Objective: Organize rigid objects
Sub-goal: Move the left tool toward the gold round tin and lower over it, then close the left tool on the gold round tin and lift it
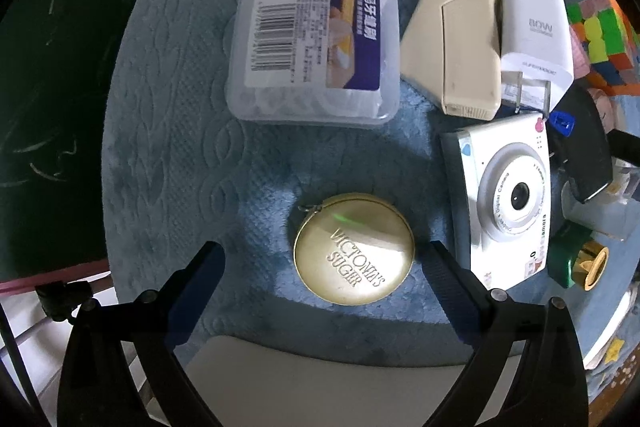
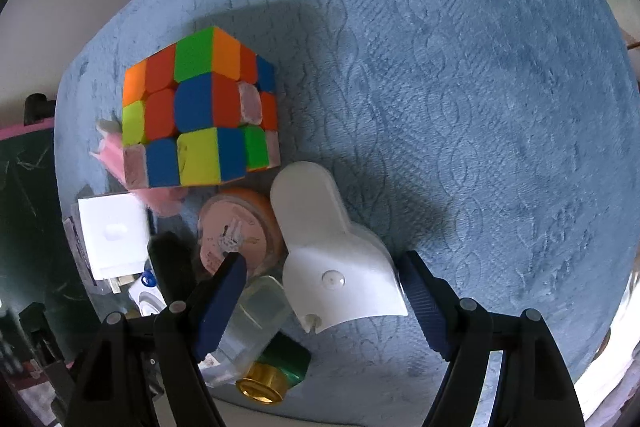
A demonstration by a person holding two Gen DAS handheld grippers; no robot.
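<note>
Over the blue mat (image 1: 168, 147) the left gripper (image 1: 326, 267) points straight down with its jaws spread wide, and the round gold tin (image 1: 354, 249) (lid stamped VICTORIA'S SUGER) lies flat between the two blue pads, neither pad touching it. Beyond the tin sits the clear plastic box (image 1: 314, 27) with a barcode label, lying flat on the mat. To the right there's a crowded row: a cream wedge-shaped case (image 1: 452, 47), a white plug charger (image 1: 534, 35) leaning against it with its prongs toward the silver compact camera (image 1: 506, 199), which lies lens up just beside the tin. A green-and-gold bottle (image 1: 576, 261) peeks in at the right edge. Now the right wrist view: the right gripper (image 2: 320, 301) is open too, jaws parted around a white curved plastic piece (image 2: 336, 259) lying on the mat, with no pad pressing on it. Its left finger (image 2: 218, 303) overlaps a clear container (image 2: 256, 327). Further off, the colour cube (image 2: 200, 111) stands on the mat, a pink-lidded round jar (image 2: 236, 231) between it and the white piece.
</note>
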